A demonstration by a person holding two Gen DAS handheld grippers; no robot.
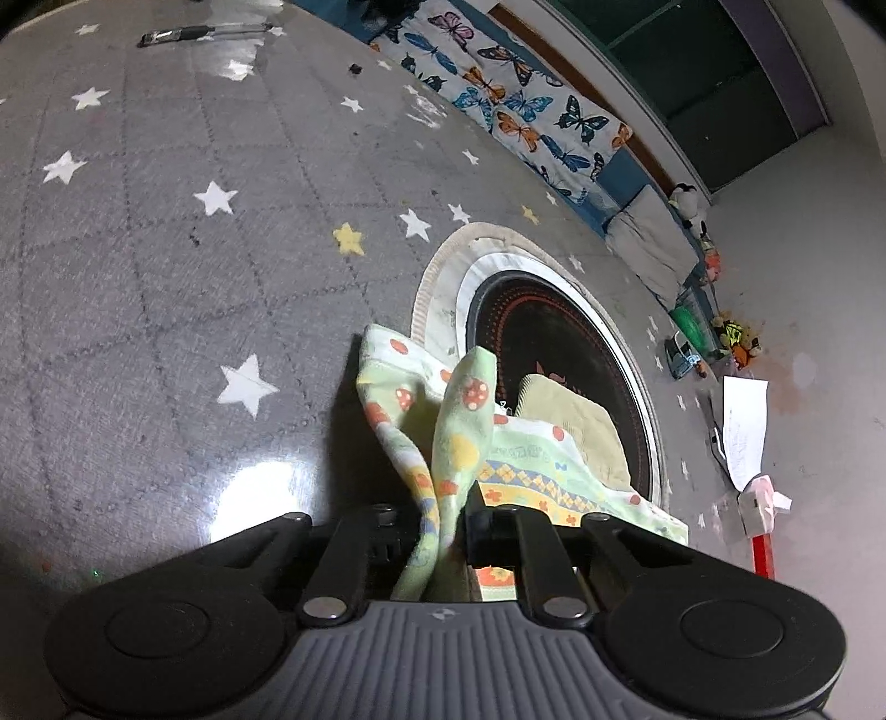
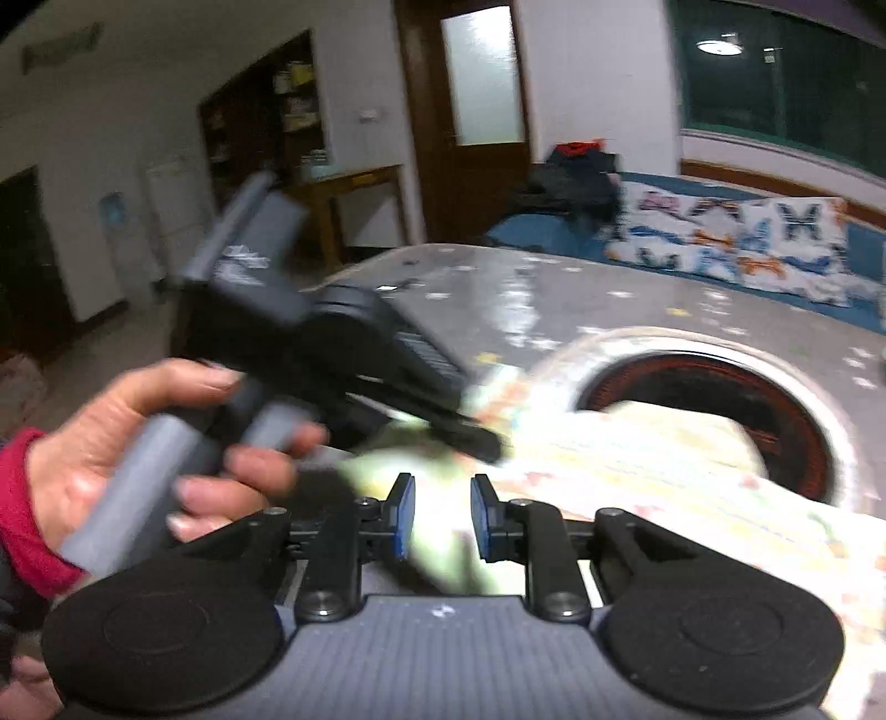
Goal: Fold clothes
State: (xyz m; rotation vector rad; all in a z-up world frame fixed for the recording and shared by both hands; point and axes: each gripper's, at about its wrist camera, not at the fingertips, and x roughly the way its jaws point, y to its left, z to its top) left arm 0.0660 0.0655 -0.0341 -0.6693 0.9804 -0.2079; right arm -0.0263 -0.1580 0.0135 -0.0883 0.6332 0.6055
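Note:
A light green cloth (image 1: 470, 399) printed with mushrooms and flowers lies over the near edge of a round black inset (image 1: 554, 332) in the grey star-patterned table (image 1: 166, 249). My left gripper (image 1: 437, 520) is shut on a bunched, lifted fold of it. In the right wrist view a hand (image 2: 111, 459) holds that left gripper (image 2: 482, 443), whose tip pinches the blurred cloth (image 2: 637, 459). My right gripper (image 2: 442, 518) is open just above the cloth's near end, its blue pads (image 2: 404, 515) apart on either side of the fabric.
A pen (image 1: 194, 34) lies at the table's far edge. A butterfly blanket (image 1: 515, 105) covers a bench behind the table. A sheet of paper (image 1: 745, 426) and a red-handled item (image 1: 761, 543) lie at the right. A door (image 2: 470, 111) and shelves stand beyond.

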